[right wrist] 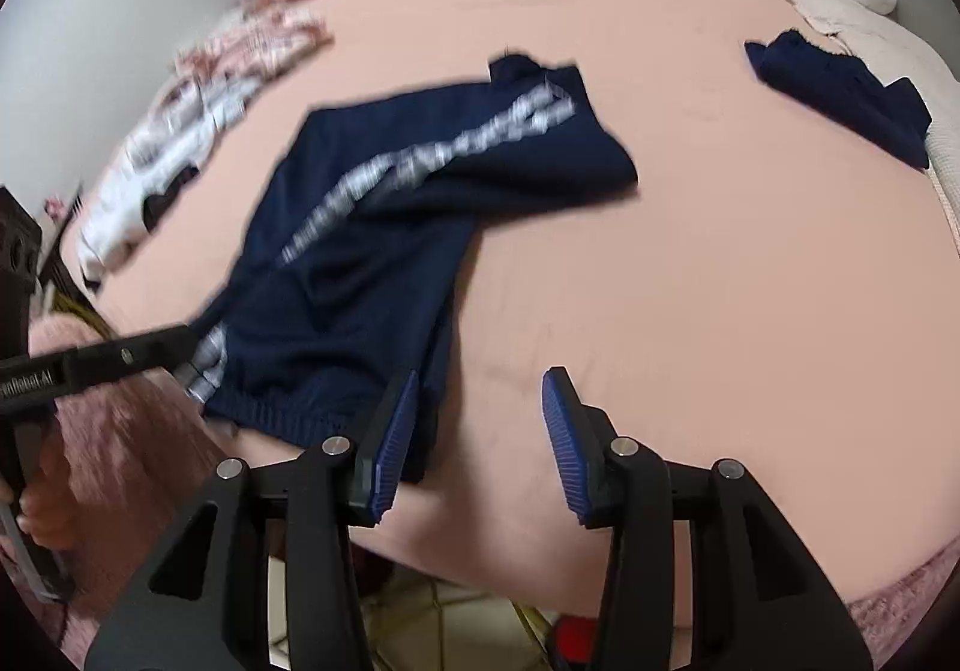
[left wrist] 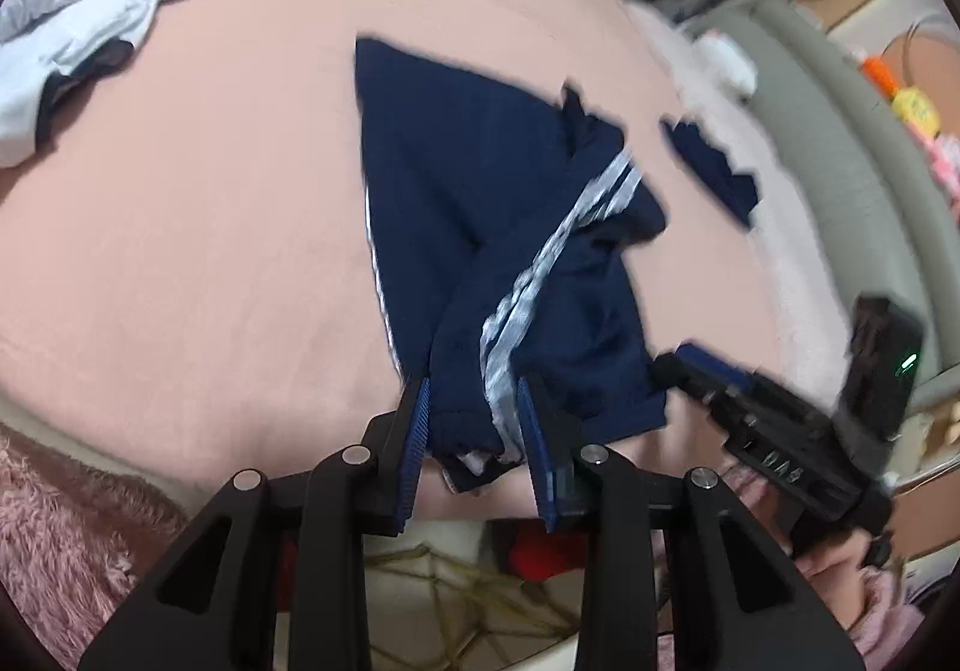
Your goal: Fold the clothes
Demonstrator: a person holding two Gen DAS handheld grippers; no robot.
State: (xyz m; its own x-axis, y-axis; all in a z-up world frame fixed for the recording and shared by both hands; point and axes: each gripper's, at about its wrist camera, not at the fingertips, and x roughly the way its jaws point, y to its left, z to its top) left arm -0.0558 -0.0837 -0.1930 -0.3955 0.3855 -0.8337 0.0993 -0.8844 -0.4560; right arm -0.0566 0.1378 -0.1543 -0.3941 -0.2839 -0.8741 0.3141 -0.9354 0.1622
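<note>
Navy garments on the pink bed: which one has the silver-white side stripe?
The large navy shorts mid-bed, whose waistband sits between the left gripper jaws. The small navy piece near the bed's far right edge is plain and lies apart.

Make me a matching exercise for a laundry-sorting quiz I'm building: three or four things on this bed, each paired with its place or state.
Things:
1. navy striped shorts
2. small navy garment
3. pile of pale clothes
4. right gripper

Places or states:
A. heaped at the bed's far left
B. waistband bunched between the left gripper fingers
C. open over bare pink sheet
D. alone near the bed's right edge

Pairs: 1-B, 2-D, 3-A, 4-C
</note>
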